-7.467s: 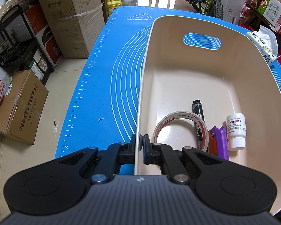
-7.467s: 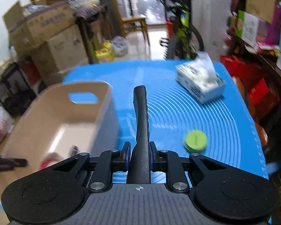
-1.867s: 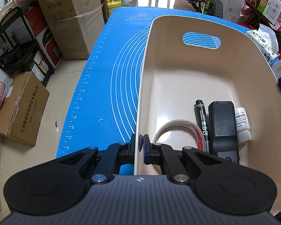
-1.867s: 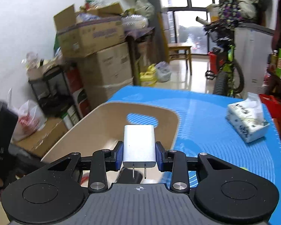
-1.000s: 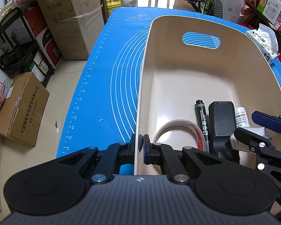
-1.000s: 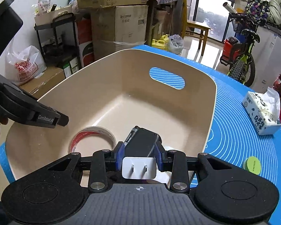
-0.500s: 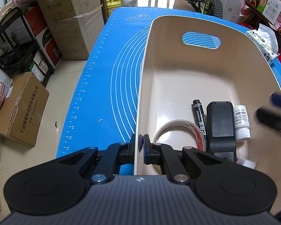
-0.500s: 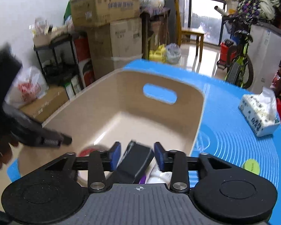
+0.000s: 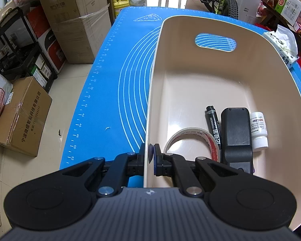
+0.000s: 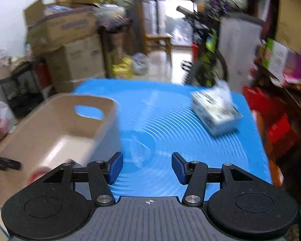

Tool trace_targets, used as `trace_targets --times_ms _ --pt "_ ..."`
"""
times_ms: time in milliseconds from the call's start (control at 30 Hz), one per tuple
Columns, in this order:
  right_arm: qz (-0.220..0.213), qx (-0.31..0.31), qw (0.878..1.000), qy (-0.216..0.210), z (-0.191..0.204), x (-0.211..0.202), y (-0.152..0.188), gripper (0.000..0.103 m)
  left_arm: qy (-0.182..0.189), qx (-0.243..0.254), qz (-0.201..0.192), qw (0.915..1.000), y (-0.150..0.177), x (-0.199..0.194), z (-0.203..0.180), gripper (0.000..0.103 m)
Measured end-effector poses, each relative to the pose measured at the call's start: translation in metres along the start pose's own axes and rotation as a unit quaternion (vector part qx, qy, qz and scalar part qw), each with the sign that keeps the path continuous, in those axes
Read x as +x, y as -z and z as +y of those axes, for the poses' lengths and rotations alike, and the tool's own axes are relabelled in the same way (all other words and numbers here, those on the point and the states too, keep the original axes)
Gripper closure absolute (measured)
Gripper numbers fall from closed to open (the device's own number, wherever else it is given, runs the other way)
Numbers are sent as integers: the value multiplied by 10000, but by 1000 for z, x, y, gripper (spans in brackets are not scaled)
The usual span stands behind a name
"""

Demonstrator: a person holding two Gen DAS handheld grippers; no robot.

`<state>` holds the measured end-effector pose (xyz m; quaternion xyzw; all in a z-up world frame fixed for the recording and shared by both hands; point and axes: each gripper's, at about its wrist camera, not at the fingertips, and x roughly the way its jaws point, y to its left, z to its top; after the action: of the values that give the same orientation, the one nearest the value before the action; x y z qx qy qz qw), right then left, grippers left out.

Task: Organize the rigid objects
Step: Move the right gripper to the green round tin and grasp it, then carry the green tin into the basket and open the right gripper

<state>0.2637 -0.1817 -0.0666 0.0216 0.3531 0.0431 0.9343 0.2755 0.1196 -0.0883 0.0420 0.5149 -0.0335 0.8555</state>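
A beige plastic bin stands on the blue mat. My left gripper is shut on the bin's near left wall. Inside the bin lie a roll of tape, a black marker, a black remote and a small white bottle. In the blurred right wrist view my right gripper hangs over the mat, right of the bin. Its jaws are opening and nothing is between them.
A tissue pack lies on the mat at the far right, also in the left wrist view as the tissue pack. Cardboard boxes, a black rack and a bicycle surround the table.
My right gripper let go of the white plug adapter inside the bin, widened its jaws and swung right, out over the mat. The left gripper and the bin stayed put.
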Motion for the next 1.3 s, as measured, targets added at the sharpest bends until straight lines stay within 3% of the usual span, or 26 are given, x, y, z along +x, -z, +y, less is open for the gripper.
trace_targets --times_ms 300,933,1033,1067,1300 --pt "457 534 9967 396 -61 45 28 40 -6 3 14 10000 0 2 -2 96" --pt "744 529 9925 819 -67 112 36 37 -10 37 17 10000 1 3 -2 96" --pt "675 438 9930 862 -63 112 37 41 -12 39 17 10000 1 3 -2 96" --pt "645 482 9931 847 -64 112 38 48 -14 39 16 10000 1 3 -2 95" --pt "612 370 9925 988 -59 107 41 49 -15 41 18 10000 1 3 -2 95"
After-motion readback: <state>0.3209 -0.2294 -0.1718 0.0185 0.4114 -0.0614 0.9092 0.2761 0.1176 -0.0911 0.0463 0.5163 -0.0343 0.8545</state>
